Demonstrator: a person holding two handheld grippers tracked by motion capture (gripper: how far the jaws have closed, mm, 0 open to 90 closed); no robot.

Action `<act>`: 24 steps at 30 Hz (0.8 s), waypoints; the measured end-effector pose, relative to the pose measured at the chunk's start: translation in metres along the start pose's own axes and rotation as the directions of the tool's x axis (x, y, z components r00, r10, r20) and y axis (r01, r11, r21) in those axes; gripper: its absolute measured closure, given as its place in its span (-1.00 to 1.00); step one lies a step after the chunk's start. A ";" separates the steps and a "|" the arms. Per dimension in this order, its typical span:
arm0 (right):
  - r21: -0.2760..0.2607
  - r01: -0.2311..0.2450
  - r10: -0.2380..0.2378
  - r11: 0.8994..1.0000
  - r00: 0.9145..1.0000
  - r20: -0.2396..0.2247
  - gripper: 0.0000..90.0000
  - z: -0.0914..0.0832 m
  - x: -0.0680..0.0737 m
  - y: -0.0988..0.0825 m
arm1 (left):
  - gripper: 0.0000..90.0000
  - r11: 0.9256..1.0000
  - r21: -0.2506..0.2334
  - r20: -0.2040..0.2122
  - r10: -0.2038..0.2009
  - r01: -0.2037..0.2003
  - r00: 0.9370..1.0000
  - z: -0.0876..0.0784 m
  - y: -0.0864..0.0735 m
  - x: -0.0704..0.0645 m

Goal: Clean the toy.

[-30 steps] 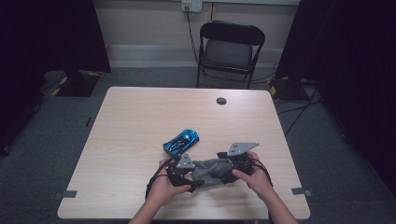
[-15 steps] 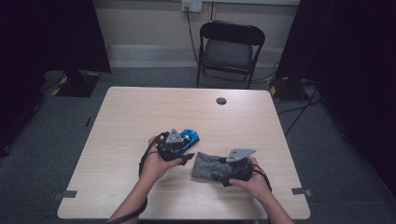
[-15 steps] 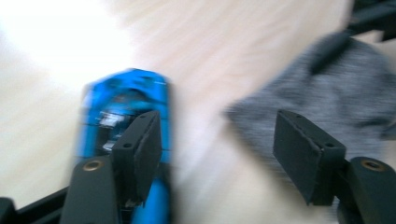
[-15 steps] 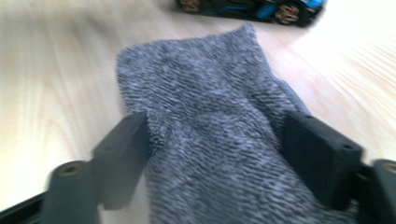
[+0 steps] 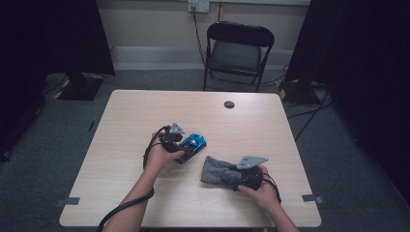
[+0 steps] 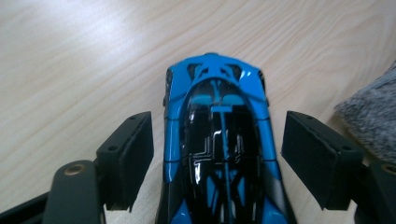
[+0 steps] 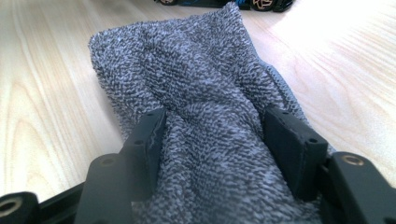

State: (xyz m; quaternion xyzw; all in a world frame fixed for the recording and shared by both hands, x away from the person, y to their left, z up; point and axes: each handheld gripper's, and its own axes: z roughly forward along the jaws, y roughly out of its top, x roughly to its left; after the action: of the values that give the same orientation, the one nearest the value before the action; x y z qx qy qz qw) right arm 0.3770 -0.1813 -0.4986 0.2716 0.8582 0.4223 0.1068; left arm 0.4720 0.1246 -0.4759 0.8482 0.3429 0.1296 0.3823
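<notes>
The left gripper (image 6: 217,144) has just been opening — its jaws stand apart on both sides of the blue toy car (image 6: 219,154), with a gap to each pad. The right gripper (image 7: 215,140) has just been closing and its pads press into the grey cloth (image 7: 201,93) — it lies on the table (image 5: 121,145), just beside the car.

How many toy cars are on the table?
1. The blue toy car lies near the middle of the table, between the open fingers of the left gripper, just left of the grey cloth. Another could be hidden under the cloth.
</notes>
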 end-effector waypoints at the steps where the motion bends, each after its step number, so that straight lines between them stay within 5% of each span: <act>1: 0.002 0.007 -0.007 1.000 1.000 0.005 -0.11 0.000 0.001 0.000 | -0.45 1.000 0.003 0.008 0.000 0.000 1.000 0.001 -0.001 0.001; 8: 0.003 -0.001 0.001 1.000 1.000 0.001 -0.11 0.000 0.000 0.000 | -0.49 1.000 -0.001 0.031 0.010 -0.010 0.999 0.010 -0.002 -0.003; 13: 0.002 0.002 -0.002 1.000 1.000 0.007 -0.11 0.001 0.001 0.000 | -0.51 0.999 0.033 0.015 0.018 -0.018 1.000 0.016 -0.003 -0.003; 24: 0.001 -0.007 0.007 1.000 1.000 -0.001 -0.12 0.001 0.000 0.000 | -0.43 1.000 0.026 -0.004 0.015 -0.014 1.000 0.024 -0.005 -0.004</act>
State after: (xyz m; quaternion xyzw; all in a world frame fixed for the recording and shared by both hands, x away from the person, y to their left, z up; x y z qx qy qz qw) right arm 0.3775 -0.1808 -0.4989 0.2745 0.8576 0.4222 0.1048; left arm 0.4779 0.1106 -0.4959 0.8554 0.3392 0.1294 0.3694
